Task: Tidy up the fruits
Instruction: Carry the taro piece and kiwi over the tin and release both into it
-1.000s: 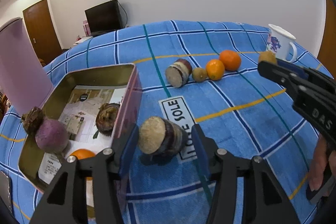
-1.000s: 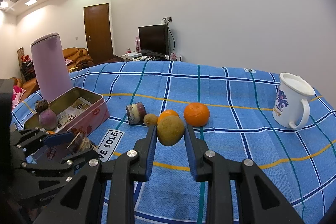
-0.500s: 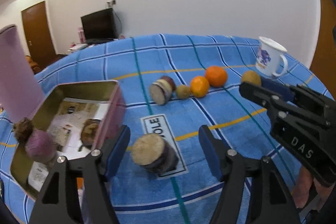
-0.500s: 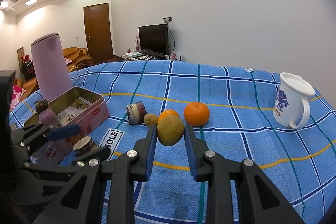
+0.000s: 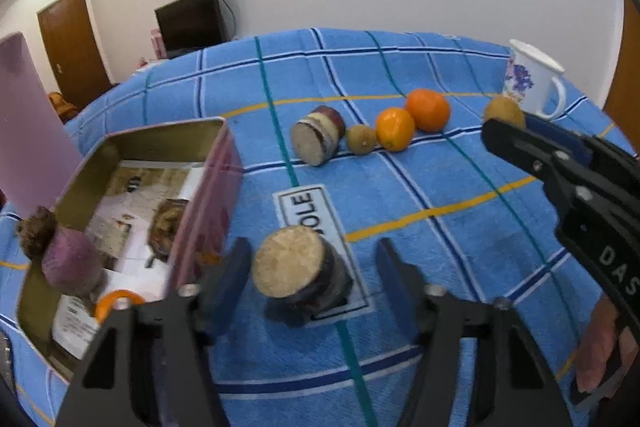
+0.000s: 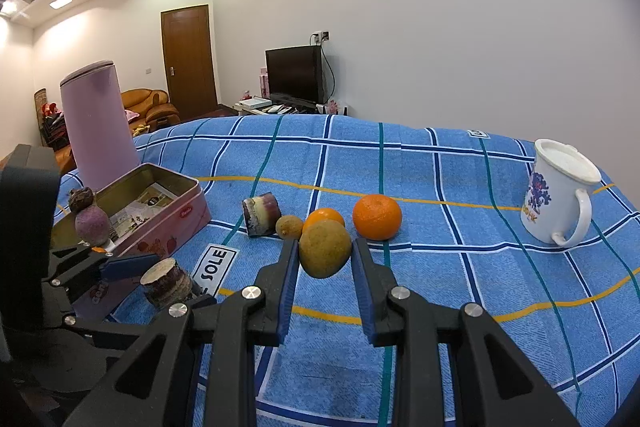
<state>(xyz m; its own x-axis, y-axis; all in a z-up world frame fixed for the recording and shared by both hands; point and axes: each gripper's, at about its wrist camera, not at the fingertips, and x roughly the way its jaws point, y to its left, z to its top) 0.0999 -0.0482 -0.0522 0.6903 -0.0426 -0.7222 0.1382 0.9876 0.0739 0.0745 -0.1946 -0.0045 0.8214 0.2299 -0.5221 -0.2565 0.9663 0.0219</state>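
Observation:
A short cut piece with a pale face and dark purple skin [image 5: 288, 267] stands on the blue cloth beside the pink tin [image 5: 224, 163]. My left gripper [image 5: 312, 259] straddles it with its jaws closing; the pads are not pressing on it. My right gripper [image 6: 325, 255] is shut on a brownish-yellow fruit [image 6: 325, 247], held above the cloth. Further back lie another cut piece [image 5: 318, 141], a kiwi [image 5: 361, 139] and two oranges [image 5: 395, 129] in a row. The tin holds a purple fruit [image 5: 72, 263], a brown one [image 5: 164, 227] and something orange [image 5: 116, 303].
A white mug with a purple print [image 6: 560, 195] stands at the right of the cloth. A tall pink cylinder [image 6: 100, 123] stands behind the tin. A white "SOLE" label [image 5: 308, 211] lies under the near cut piece. A person's hand [image 5: 600, 355] shows at the lower right.
The left jaws spread wide around the near cut piece, then narrowed again; the piece now stands on the label. The right gripper and its fruit have not moved.

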